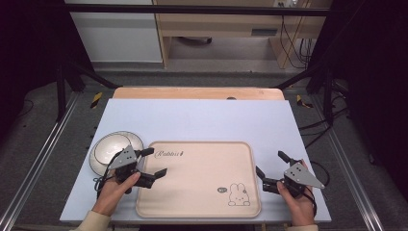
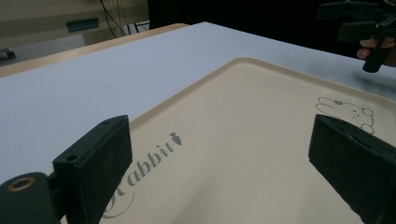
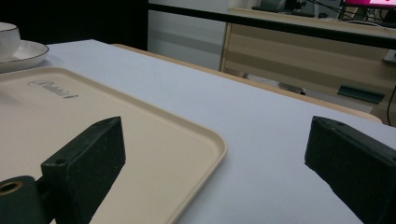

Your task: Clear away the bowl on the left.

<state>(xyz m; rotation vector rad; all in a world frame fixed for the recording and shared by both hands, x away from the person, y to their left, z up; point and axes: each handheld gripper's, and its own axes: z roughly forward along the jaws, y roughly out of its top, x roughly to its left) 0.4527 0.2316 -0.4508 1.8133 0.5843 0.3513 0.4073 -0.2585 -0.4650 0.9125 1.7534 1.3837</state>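
Your left tongs (image 1: 153, 162) hang wide open and empty over the tray's (image 1: 202, 211) left edge, right tongs (image 1: 271, 169) likewise at its right; swing left carelessly and you'll probably clip the bowl (image 1: 108, 147).

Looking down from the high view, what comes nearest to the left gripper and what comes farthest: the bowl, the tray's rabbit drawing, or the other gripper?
From the left gripper:
1. Bowl, right beside it, off the tray's left edge.
2. Rabbit drawing, in the tray's near right corner.
3. Right gripper, past the tray's right edge.
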